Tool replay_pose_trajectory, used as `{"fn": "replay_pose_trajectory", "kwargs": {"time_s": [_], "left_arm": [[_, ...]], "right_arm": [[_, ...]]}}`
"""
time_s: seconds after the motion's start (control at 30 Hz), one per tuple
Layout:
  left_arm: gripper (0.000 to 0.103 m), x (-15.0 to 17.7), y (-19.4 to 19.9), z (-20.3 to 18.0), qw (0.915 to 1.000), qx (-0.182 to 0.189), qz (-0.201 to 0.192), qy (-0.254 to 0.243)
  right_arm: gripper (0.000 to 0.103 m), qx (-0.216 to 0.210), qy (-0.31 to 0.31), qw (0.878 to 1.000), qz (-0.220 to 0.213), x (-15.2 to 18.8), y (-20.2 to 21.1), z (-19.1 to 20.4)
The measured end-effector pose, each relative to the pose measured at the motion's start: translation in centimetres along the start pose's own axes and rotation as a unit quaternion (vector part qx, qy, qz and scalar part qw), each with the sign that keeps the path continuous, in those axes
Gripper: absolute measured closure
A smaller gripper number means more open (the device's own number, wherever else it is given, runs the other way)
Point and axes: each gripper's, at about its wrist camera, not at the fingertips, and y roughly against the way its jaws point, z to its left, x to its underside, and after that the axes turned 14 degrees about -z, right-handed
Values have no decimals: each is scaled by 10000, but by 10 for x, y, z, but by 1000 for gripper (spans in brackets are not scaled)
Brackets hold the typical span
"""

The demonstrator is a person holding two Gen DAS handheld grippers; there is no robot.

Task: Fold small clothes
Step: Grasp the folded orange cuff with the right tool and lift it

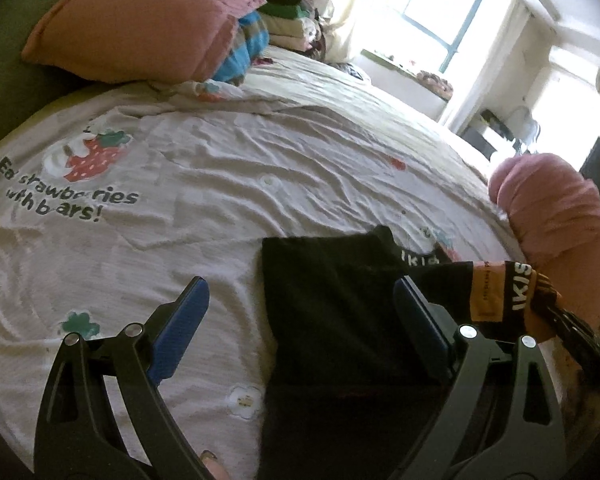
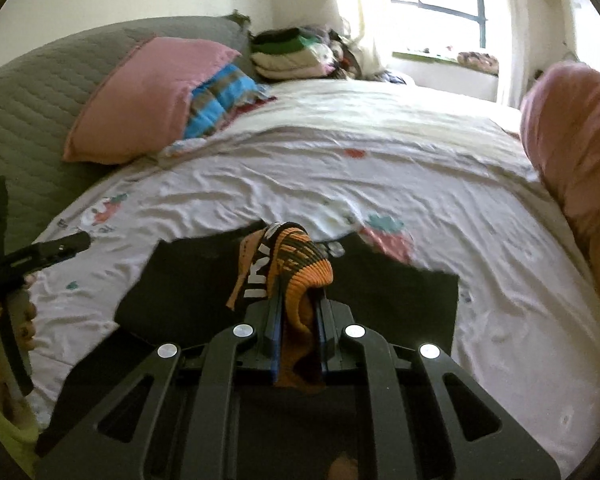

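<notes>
A small black garment (image 1: 340, 308) with an orange and black lettered waistband (image 1: 504, 296) lies on the bed. My left gripper (image 1: 300, 312) is open and empty, its blue pads either side of the garment's left edge, just above the cloth. My right gripper (image 2: 298, 316) is shut on the bunched waistband (image 2: 296, 264), holding it lifted above the black cloth (image 2: 188, 284). The right gripper also shows in the left wrist view (image 1: 568, 320) at the right edge. The left gripper shows at the left in the right wrist view (image 2: 60, 246).
The bed sheet (image 1: 220, 184) is white with strawberry prints and wrinkled. A pink pillow (image 1: 140, 24) and a blue striped cloth (image 1: 244, 48) lie at the head. Folded clothes (image 2: 292, 56) are stacked behind. A pink sleeve (image 1: 560, 216) is at the right.
</notes>
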Motion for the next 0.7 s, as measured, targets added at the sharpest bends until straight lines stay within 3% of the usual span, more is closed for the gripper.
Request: {"fn": "replay_pose_trajectory", "kwargs": {"time_s": [0.27,0.7], "left_arm": [[17,24,-16,-37,9973,59,204,-700],[17,44,-32,-59,9929,204,428,-1093]], "right_arm": [[90,425,-220,9984,311,28,-13,-21],[77,957,-354,9942,351,40,-14,-40]]}}
